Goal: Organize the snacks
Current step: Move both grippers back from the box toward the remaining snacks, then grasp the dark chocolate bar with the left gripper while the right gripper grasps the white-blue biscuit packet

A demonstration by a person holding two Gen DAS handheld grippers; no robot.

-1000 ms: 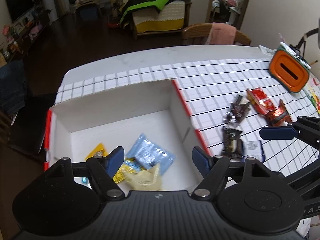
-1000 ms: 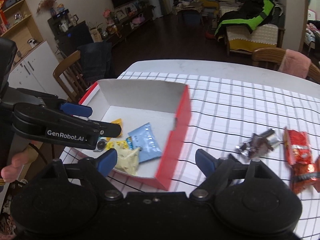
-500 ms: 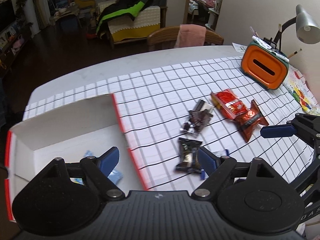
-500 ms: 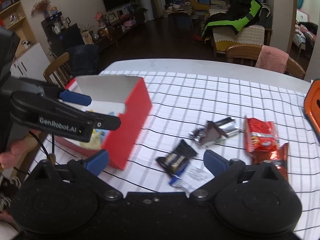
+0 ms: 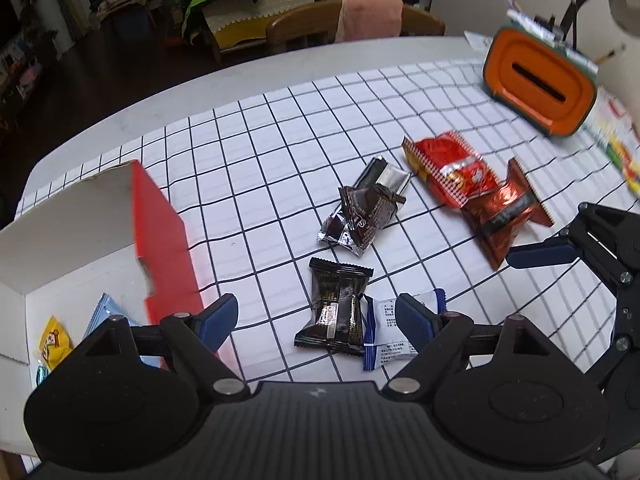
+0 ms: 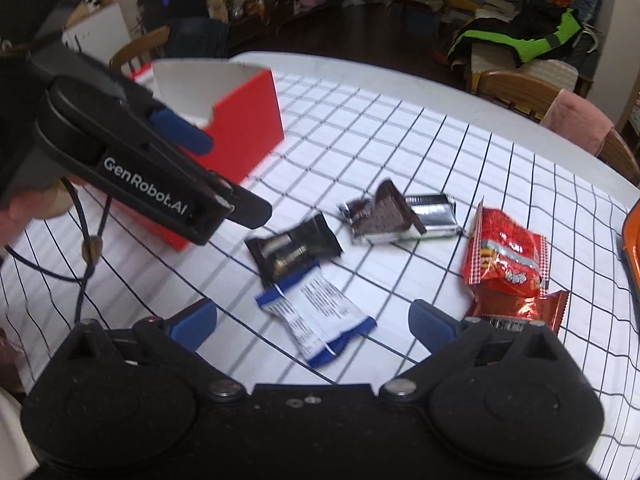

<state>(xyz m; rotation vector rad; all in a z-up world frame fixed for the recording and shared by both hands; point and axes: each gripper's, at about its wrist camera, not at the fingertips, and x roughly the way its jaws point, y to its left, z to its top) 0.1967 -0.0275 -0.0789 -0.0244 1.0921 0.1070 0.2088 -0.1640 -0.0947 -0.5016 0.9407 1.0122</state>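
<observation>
A red-and-white box (image 5: 160, 236) stands at the left of the checked table and holds several snacks, among them a yellow one (image 5: 54, 342). Loose on the cloth lie a black packet (image 5: 338, 308), a white-and-blue packet (image 5: 386, 330), a dark foil packet (image 5: 362, 214), a red bag (image 5: 450, 170) and a copper-red packet (image 5: 502, 214). My left gripper (image 5: 316, 322) is open and empty over the black packet. My right gripper (image 6: 312, 320) is open and empty over the white-and-blue packet (image 6: 316, 318). The box also shows in the right wrist view (image 6: 244, 128).
An orange tissue holder (image 5: 540, 80) stands at the table's far right, with colourful papers (image 5: 618, 148) beside it. A wooden chair with a pink cloth (image 5: 360, 20) stands behind the table. The left gripper's body (image 6: 140, 164) crosses the right wrist view.
Both grippers have swung right, away from the box and over the loose snacks. Both stayed open and empty. The snacks have not moved.
</observation>
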